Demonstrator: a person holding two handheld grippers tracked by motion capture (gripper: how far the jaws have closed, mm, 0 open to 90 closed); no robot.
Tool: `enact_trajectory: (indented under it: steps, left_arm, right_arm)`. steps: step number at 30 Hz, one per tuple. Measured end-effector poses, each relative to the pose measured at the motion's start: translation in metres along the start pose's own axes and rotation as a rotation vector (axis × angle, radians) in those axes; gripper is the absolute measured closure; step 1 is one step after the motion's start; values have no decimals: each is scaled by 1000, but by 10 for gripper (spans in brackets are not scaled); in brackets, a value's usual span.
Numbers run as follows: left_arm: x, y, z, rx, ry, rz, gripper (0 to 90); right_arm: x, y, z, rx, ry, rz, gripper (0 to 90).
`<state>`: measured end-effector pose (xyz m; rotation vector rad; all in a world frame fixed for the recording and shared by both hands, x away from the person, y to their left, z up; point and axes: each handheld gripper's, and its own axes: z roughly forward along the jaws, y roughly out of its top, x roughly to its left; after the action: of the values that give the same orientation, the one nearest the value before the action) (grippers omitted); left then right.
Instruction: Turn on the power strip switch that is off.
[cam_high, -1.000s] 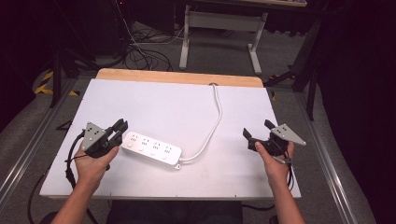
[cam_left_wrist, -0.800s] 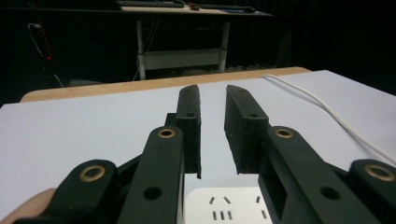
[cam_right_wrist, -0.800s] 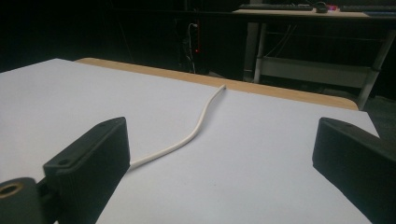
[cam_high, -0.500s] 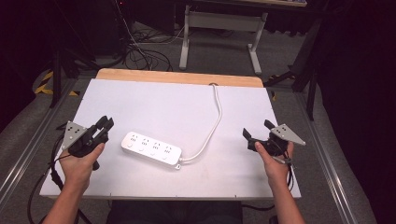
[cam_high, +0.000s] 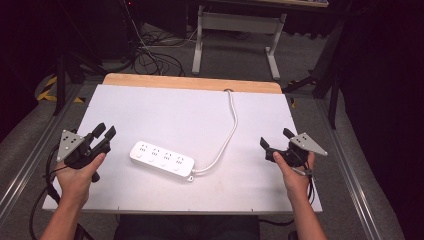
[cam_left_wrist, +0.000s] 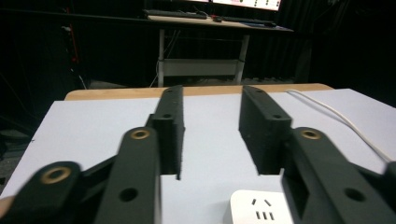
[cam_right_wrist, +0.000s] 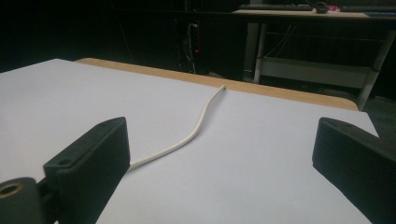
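Left gripper (cam_high: 103, 132) sits in the person's left hand (cam_high: 80, 172) over the near left part of the white worktop (cam_high: 175, 110), its two black jaws spread with a clear gap and nothing between them. In the left gripper view (cam_left_wrist: 210, 128) the jaws point toward the far wooden edge of the worktop, and a corner of the white power strip (cam_left_wrist: 257, 207) lies just ahead of and under the jaw on that view's right side, apart from the gripper.

From the high view, the power strip (cam_high: 162, 159) rests flat just to the right of the left gripper, between the two grippers but much nearer the left one. Its long axis runs across the worktop at a slant: the end nearest the left gripper lies a little farther from the person, and the other end, where the cord leaves, lies closer to the person and points toward the right gripper. Its socket face is up.

The white cord (cam_high: 225, 135) leaves that nearer end, curves away and climbs to the far edge of the worktop, passing well to the left of the right gripper.

Right gripper (cam_high: 275, 142), held in the right hand (cam_high: 295, 172) over the near right part of the worktop, has its jaws spread wide and empty. In the right gripper view (cam_right_wrist: 224, 154) the cord (cam_right_wrist: 187, 135) lies ahead, emerging beside the jaw on that view's left and running toward the far wooden edge.
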<state>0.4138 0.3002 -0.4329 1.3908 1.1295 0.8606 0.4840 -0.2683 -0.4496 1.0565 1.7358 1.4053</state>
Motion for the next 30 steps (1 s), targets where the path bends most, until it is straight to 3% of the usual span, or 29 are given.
enact_trajectory:
  steps: [9,11,25,30]
  left_arm:
    - [4,0,-1,1,-10,1,432]
    - [5,0,-2,3,-11,-2,349]
    - [11,0,-5,-16,45,-16,65]
    - [12,-1,-6,-27,53,-15,16]
  right_arm:
    - [0,0,0,0,1,0,47]
    - [-1,0,0,0,0,1,47]
    - [-1,0,0,-3,0,5,44]
    - [-1,0,0,-6,1,2,30]
